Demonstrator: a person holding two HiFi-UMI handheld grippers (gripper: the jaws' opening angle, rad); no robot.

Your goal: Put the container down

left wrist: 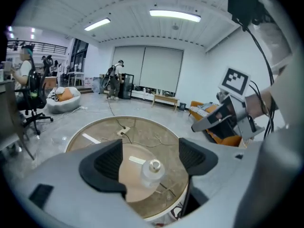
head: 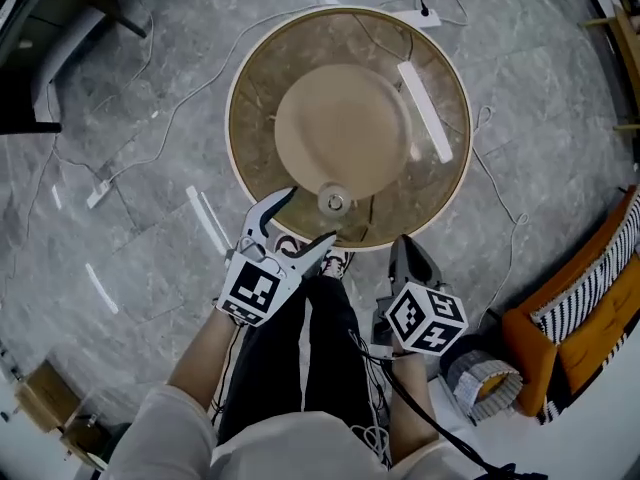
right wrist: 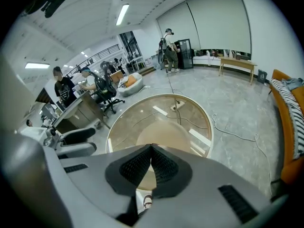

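A small clear container (head: 335,201) with a round lid stands upright on the round glass table (head: 250,158), close to its near edge. My left gripper (head: 308,215) is open just short of it, its jaws spread wide and touching nothing. In the left gripper view the container (left wrist: 152,171) shows in the gap between the dark pads (left wrist: 110,164), a little beyond them, with nothing gripped. My right gripper (head: 408,256) hangs off the table's near right side, shut and empty. In the right gripper view its jaws (right wrist: 152,150) meet tip to tip over the table (right wrist: 190,118).
The table has a tan round base (head: 340,128) under the glass. Cables and a power strip (head: 415,16) lie on the grey floor. An orange sofa (head: 590,313) and a round woven basket (head: 485,383) stand at the right. Office chairs (left wrist: 33,103) and people are far off.
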